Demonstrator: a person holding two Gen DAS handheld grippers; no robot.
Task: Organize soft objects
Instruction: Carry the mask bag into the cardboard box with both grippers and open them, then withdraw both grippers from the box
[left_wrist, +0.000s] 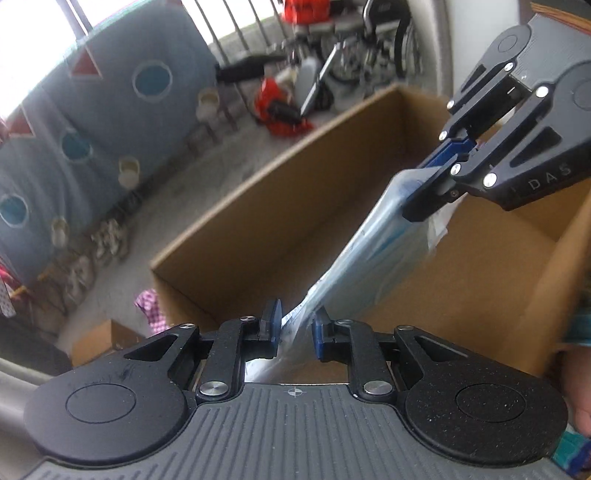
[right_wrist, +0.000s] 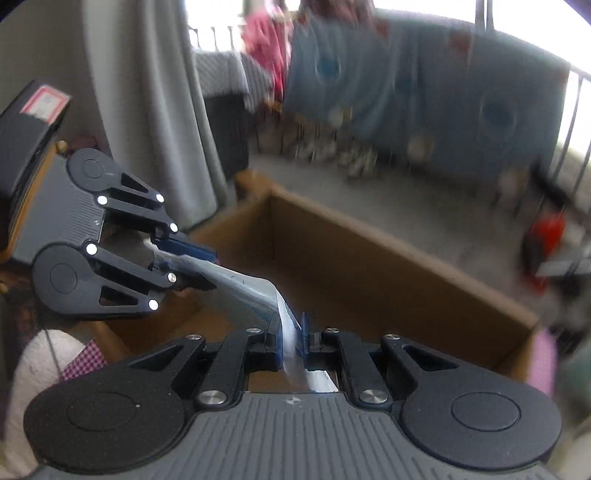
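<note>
Both your grippers are over the open cardboard box, with a soft light-blue packet in clear wrap stretched between them above its hollow. Your right gripper is clenched on the packet's far end — fingers pinched tight on the plastic. Your left gripper has the near end running between its blue pads, but there's a sliver of gap on either side; it looks loosened rather than biting, though the wrap is blurred right there. From the right wrist view, the packet sags over the box's near corner, the left gripper at its far end. Beyond the box, a blue patterned cloth hangs on railings.
</note>
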